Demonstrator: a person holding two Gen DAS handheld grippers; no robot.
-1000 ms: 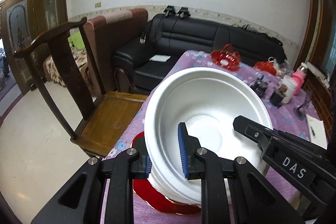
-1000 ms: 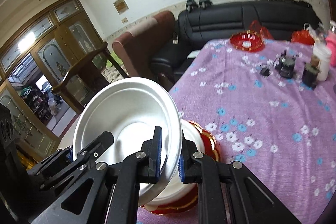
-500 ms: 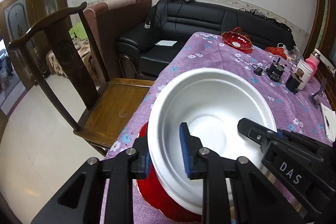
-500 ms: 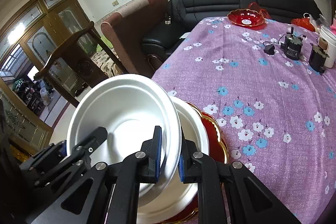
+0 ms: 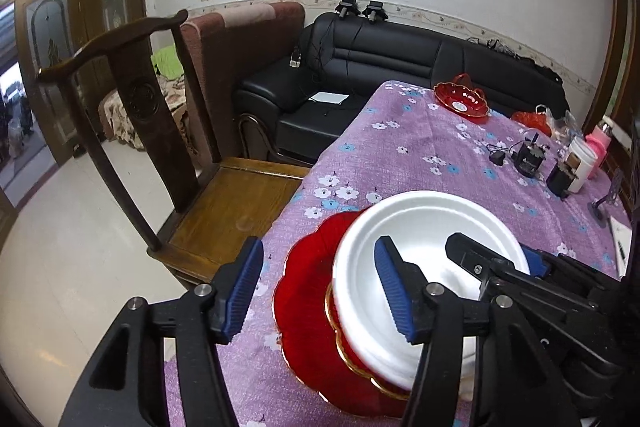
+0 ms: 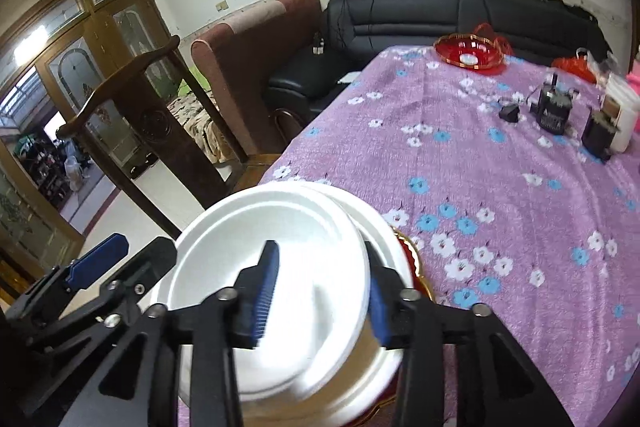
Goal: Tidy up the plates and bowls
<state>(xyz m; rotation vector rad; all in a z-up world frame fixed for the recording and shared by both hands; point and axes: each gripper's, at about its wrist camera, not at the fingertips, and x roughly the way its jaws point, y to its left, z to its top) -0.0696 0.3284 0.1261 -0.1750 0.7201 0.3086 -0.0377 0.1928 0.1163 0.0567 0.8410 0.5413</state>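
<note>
On purple flowered tablecloth [image 5: 420,147], near its edge: white foam bowls [image 5: 424,227] stacked on scalloped red gold-rimmed plate [image 5: 308,291]. Left gripper [image 5: 316,287] spread, jaws just opened, straddling bowl rim without pinching. Right gripper [image 6: 320,291] likewise just opened, rim loose between its pads.

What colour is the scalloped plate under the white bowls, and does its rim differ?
Red plate with a gold rim; clearest in the left wrist view.

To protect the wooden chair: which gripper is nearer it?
Left. Both jaws have just been opening, each around the bowl's rim: left gripper on the chair side, right gripper on the far side.
</note>
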